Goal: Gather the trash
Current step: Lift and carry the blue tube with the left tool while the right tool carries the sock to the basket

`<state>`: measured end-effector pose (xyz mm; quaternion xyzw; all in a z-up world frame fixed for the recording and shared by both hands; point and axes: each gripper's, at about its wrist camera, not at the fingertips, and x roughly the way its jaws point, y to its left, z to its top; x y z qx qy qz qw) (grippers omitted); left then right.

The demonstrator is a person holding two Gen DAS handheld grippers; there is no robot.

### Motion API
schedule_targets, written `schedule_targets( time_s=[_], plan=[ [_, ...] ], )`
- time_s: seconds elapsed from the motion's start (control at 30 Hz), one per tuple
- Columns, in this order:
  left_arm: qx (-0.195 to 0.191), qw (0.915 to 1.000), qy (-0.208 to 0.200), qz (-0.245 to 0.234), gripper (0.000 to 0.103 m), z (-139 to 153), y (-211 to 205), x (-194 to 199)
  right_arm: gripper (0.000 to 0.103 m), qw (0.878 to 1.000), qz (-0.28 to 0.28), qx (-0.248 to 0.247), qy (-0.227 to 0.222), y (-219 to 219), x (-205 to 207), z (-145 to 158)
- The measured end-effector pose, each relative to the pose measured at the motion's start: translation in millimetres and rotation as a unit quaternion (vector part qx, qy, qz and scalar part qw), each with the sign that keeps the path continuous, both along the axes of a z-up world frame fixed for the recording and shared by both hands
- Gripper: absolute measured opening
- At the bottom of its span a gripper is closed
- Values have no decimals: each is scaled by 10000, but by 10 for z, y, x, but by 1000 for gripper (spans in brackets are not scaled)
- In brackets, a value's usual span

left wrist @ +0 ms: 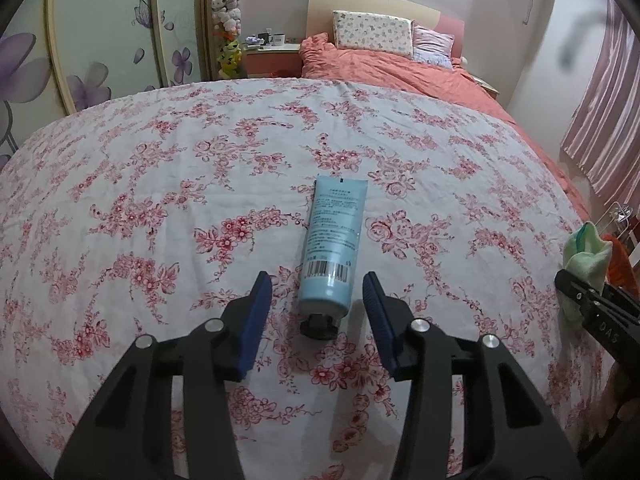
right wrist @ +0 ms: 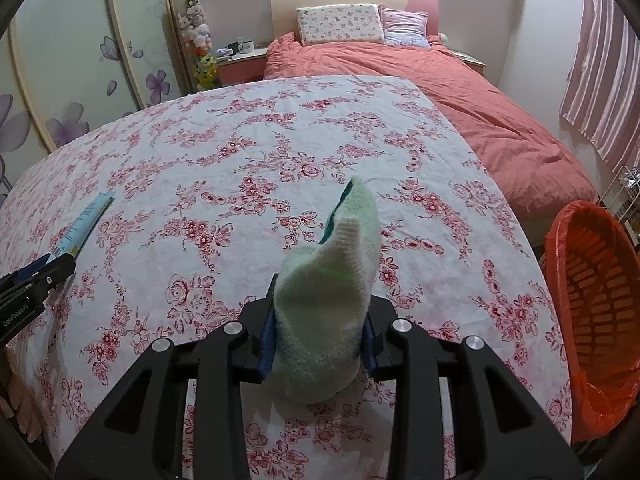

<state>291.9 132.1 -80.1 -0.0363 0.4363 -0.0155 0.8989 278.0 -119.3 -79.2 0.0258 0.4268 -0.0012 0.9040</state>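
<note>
A pale blue tube [left wrist: 332, 240] with a black cap lies on the floral cloth [left wrist: 160, 200], cap end towards me. My left gripper [left wrist: 316, 284] straddles its lower end, jaws open, with a gap between each blue pad and the tube. In the right wrist view the same tube [right wrist: 82, 224] shows edge-on at the far left beside the left gripper [right wrist: 36, 276]. My right gripper [right wrist: 322, 304] is shut on a fluffy pale green sock [right wrist: 332, 280] with a dark green edge, held just above the cloth. That sock [left wrist: 586, 252] and the right gripper [left wrist: 580, 292] also appear at the left view's right edge.
An orange basket [right wrist: 592, 280] lined with an orange bag stands off the right edge of the cloth. Behind it lies a bed with a salmon duvet [right wrist: 460, 92] and pillows. A flowered wardrobe [right wrist: 80, 80] is on the left, striped curtains [right wrist: 608, 80] on the right.
</note>
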Motion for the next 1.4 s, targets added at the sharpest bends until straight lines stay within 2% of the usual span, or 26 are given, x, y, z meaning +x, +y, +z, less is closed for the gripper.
schedule_targets(
  time_s=[0.17,0.33,0.4,0.43,0.5,0.77,1.13,1.4],
  plan=[
    [284,9995,32,-140,42,-5,-81,37,33,10000,-2,46,-6,5,5,-1],
    [372,9991,90,-205,39,-5,-139,108,33,9999,-27,164,-26,-37,15,7],
    [380,9991,64,-202,28,-4,-160,119,30,9997,-24,222,-34,-50,22,13],
    [379,9991,54,-206,28,-6,-166,118,19,9997,-1,250,-38,-53,23,13],
    [348,9992,32,-216,27,-8,-171,108,14,9997,19,253,-37,-63,20,13],
    [234,9995,-13,-232,27,48,-185,25,12,9983,-83,508,-256,-201,-138,130],
    [163,9976,-391,-540,27,471,-510,-214,12,9950,-205,656,-728,-431,-431,503],
    [-97,9909,-749,-1111,27,859,-1111,-473,13,9869,-525,722,-1344,-785,-792,833]
  ],
)
